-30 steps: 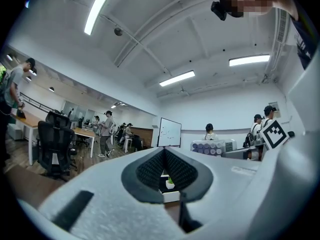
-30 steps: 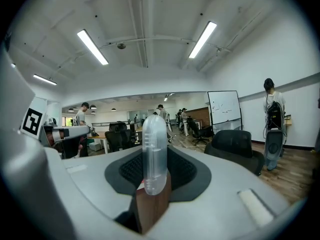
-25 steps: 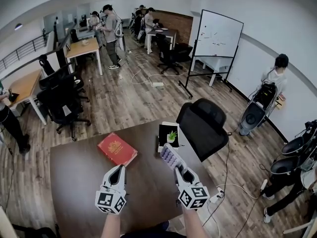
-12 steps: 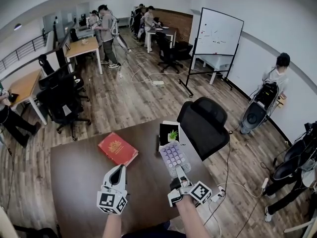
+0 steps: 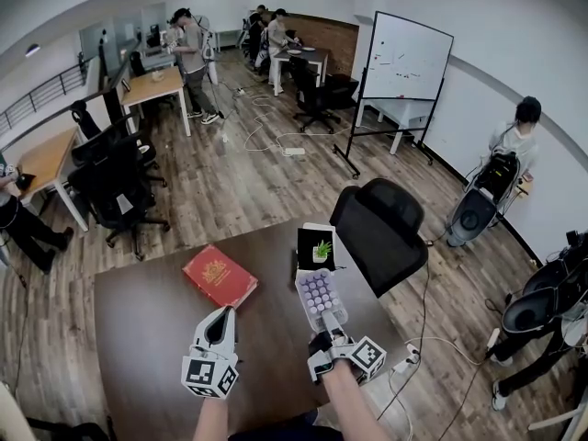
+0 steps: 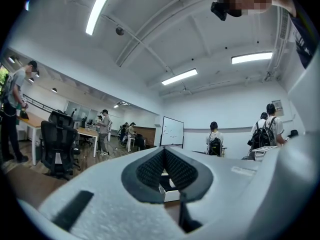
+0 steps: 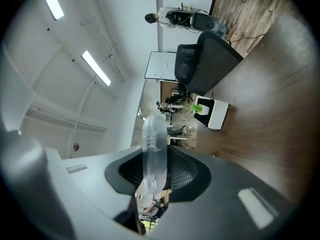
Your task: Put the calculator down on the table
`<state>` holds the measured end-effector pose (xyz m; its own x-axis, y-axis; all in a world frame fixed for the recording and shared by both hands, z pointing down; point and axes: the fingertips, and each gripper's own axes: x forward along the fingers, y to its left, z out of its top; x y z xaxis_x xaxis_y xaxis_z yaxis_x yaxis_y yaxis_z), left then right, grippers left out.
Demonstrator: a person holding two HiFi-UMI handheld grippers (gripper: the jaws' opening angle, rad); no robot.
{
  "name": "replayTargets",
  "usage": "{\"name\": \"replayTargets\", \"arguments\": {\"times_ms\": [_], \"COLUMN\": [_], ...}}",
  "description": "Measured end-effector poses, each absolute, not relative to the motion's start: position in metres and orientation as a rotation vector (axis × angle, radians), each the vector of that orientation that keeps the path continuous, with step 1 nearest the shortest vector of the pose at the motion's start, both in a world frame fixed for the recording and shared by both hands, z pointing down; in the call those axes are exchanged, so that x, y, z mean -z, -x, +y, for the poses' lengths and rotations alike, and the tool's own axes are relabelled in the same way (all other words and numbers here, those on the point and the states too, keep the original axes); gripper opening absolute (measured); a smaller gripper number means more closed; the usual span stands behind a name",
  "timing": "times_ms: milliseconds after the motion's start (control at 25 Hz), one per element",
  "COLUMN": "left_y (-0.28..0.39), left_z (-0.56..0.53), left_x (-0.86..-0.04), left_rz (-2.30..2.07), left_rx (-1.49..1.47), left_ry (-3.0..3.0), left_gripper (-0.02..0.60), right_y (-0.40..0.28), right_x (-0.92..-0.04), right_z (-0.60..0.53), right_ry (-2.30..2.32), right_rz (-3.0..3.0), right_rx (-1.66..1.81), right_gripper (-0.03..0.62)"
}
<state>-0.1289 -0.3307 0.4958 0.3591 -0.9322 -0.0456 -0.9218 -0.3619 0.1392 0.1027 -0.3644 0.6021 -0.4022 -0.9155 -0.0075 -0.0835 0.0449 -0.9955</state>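
A lavender calculator [image 5: 321, 297] with round purple keys lies keys-up, low over the dark brown table [image 5: 147, 329] at its right side. My right gripper [image 5: 330, 325] is shut on its near end, rolled onto its side. In the right gripper view the calculator [image 7: 152, 154] shows edge-on as a pale translucent bar pinched between the pads of the right gripper [image 7: 155, 171]. Whether it touches the table cannot be told. My left gripper [image 5: 220, 320] hovers over the table's middle, shut and holding nothing; its pads [image 6: 150, 171] meet at the tip.
A red book [image 5: 219, 277] lies on the table ahead of the left gripper. A black-and-white box with a small green plant [image 5: 315, 248] stands just beyond the calculator. A black office chair [image 5: 378, 232] sits at the table's right edge. People stand far off.
The right gripper has rolled onto its side and sunk toward the table, turning the calculator from on edge to keys-up. The left gripper has stayed where it was.
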Motion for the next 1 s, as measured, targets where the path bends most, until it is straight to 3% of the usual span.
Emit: {"name": "replayTargets", "arguments": {"times_ms": [1000], "left_y": [0.151], "left_z": [-0.340], "left_x": [-0.505], "left_rz": [-1.782], "left_rx": [0.174], "left_ry": [-2.476], "left_gripper": [-0.005], "right_y": [-0.072], "right_x": [-0.834], "right_z": [-0.379], "right_ry": [1.258], "right_rz": [1.380], "right_rx": [1.754], "right_gripper": [0.117]}}
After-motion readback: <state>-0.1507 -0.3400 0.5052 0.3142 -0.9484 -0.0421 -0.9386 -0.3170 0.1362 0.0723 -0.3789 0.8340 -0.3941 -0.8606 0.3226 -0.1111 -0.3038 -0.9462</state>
